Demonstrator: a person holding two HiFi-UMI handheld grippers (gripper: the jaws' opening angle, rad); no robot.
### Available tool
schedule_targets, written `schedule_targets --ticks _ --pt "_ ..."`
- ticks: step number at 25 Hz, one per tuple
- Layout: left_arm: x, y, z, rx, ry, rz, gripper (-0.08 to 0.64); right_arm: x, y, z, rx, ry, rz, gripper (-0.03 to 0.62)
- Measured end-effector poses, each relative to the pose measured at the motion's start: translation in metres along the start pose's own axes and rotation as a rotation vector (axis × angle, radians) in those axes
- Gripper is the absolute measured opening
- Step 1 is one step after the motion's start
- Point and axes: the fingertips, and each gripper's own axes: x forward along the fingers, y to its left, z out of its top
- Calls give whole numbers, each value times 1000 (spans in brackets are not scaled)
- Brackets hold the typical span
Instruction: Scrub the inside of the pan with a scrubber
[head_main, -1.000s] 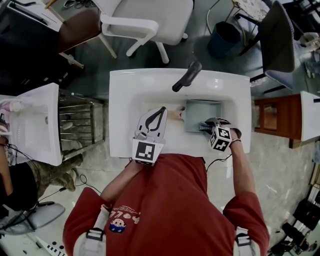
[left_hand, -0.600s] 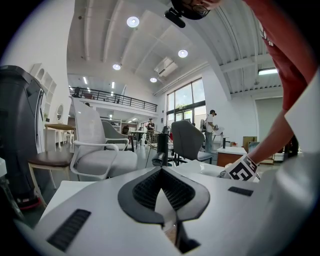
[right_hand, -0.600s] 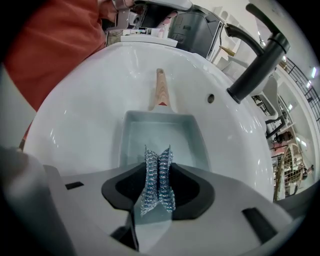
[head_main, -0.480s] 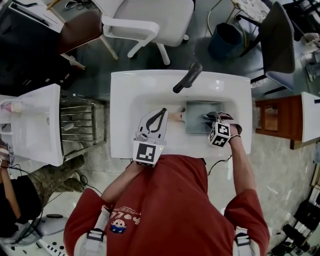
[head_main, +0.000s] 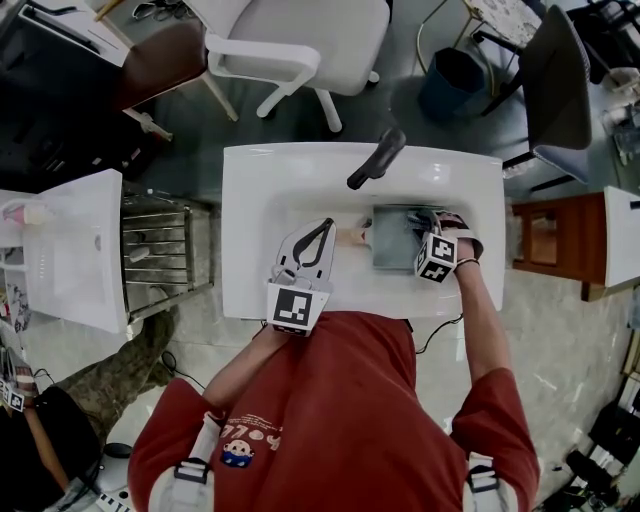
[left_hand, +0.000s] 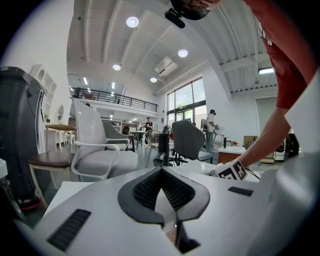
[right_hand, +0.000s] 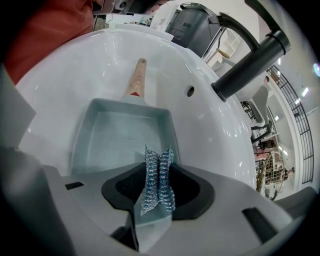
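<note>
Scrubber (right_hand: 157, 182), pinched in right gripper (head_main: 420, 228), has moved farther across pan (right_hand: 120, 135); left gripper (head_main: 324, 226) clamps wooden handle (right_hand: 136, 77); scrubbing underway.

The pan (head_main: 395, 240) lies in the sink (head_main: 300, 200), its handle toward 9 o'clock and the faucet (head_main: 375, 157) at 11 o'clock. At the handle are the left tongs (head_main: 325, 223); over the pan, the right tongs (head_main: 418, 218).

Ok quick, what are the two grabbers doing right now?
Left gripper: closed on the wooden pan handle.
Right gripper: closed on the blue mesh scrubber, above the pan.
</note>
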Motion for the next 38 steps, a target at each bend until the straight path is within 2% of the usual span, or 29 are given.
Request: schedule_targets --ticks 12,17,21,25,29,33,38 --pt "0 -1 -6 -34 12 4 14 2 -6 -2 -10 -9 -13 156" --pt "-1 0 -4 -17 -10 8 14 1 -6 -1 28 -9 -12 156" --pt "-2 2 -2 -15 -16 12 14 -14 -9 5 114 -29 -27 156" --pt "-4 15 -3 -13 -15 41 14 -51 -18 27 263 -112 -105 156" --pt "-7 29 4 -26 -2 70 14 -87 -22 49 373 -190 -176 158" --pt "-13 35 15 -31 10 81 14 -128 -32 72 529 -305 -248 160" --pt "-18 39 47 -2 -25 86 14 -188 -62 107 731 -521 -337 163"
